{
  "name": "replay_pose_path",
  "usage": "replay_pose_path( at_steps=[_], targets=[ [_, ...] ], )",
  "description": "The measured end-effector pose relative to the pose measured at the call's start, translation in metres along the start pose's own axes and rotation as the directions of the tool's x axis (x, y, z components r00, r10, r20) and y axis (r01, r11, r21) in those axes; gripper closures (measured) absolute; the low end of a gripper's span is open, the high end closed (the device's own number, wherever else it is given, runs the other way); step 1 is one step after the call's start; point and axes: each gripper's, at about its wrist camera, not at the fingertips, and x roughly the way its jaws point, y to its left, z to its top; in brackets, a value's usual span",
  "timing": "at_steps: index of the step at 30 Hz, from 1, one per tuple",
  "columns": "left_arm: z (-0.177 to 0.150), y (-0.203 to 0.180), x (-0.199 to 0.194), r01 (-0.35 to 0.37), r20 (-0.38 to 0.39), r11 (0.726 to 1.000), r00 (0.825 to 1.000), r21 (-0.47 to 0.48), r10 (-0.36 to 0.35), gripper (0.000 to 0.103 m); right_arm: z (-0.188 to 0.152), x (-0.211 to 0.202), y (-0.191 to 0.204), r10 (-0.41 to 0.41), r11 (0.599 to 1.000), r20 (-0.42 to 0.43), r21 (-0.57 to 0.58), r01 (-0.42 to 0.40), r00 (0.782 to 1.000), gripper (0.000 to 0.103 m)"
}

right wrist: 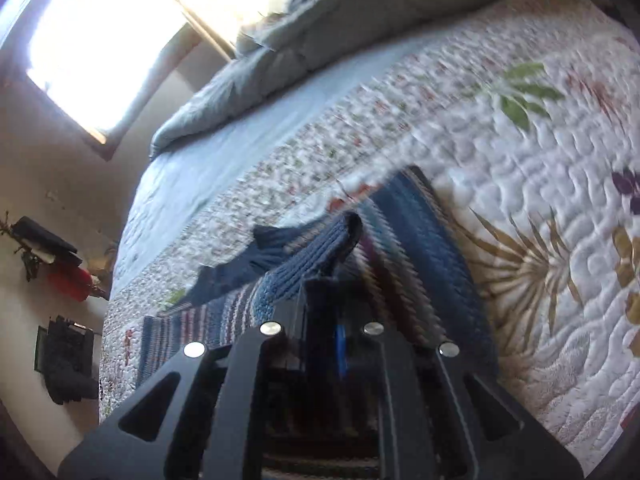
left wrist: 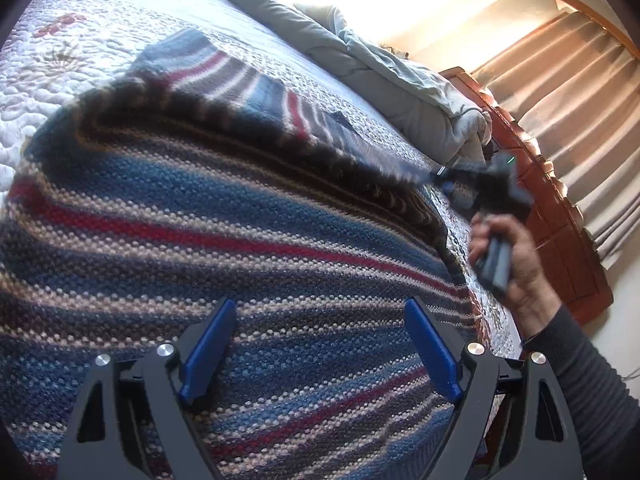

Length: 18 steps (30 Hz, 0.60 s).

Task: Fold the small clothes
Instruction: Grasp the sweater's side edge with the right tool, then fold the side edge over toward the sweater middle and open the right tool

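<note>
striped knit sweater [left wrist: 224,240] lies on the quilted bed [left wrist: 60,52], one edge lifted. thick, soft and floppy; i judge it will sag and stretch, so hems and corners are the places to grip. my right gripper [right wrist: 340,280] is clamped on that raised edge. my left gripper [left wrist: 320,344] hovers over the body, fingers apart, holding nothing. grey duvet [left wrist: 360,52] bunched beyond.

A bed under a white floral quilted bedspread [right wrist: 520,152] carries a rumpled grey duvet [left wrist: 400,76]; beige pleated curtains [left wrist: 568,80] hang beside a sunlit window [right wrist: 100,40].
</note>
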Motion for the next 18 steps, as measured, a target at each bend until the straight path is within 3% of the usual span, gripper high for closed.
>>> replay_pose_path(
  at_steps=[2,6,8,9,10,11,17,18],
  targets=[
    [-0.002,-0.004,0.002,-0.003,-0.001,1.0,1.0,0.005,0.003,0.017,-0.008,0.008,-0.02,0.024,0.997,-0.036,0.071,-0.022,0.999,0.091],
    [-0.001,-0.01,0.006,-0.005,-0.002,1.0,1.0,0.007,0.005,0.016,-0.01,-0.002,-0.031,0.112,0.978,-0.018,0.181,-0.107,0.994,0.074],
    [-0.001,-0.011,0.006,-0.004,-0.002,1.0,1.0,0.008,0.004,0.016,-0.009,-0.004,-0.029,0.126,0.971,-0.027,0.209,-0.118,0.992,0.072],
    [-0.001,-0.012,0.007,-0.004,-0.003,1.0,1.0,0.01,0.004,0.016,-0.008,-0.004,-0.027,0.112,0.976,-0.041,0.193,-0.103,0.993,0.074],
    [-0.002,-0.012,0.007,-0.004,-0.005,1.0,1.0,0.011,0.004,0.016,-0.009,-0.004,-0.023,0.053,0.986,-0.051,0.161,-0.045,0.997,0.09],
    [-0.001,-0.01,0.007,-0.002,-0.006,1.0,1.0,0.011,0.002,0.016,-0.008,-0.003,-0.02,-0.001,0.991,-0.062,0.135,0.009,0.998,0.094],
    [-0.003,-0.006,0.007,0.007,-0.017,1.0,1.0,0.012,-0.007,0.016,-0.012,-0.019,0.0,-0.107,0.993,-0.06,0.039,0.11,0.992,0.086],
    [-0.003,-0.005,0.006,0.007,-0.018,1.0,1.0,0.014,-0.007,0.016,-0.009,-0.025,0.003,-0.115,0.992,-0.033,0.04,0.116,0.993,0.079]
  ],
)
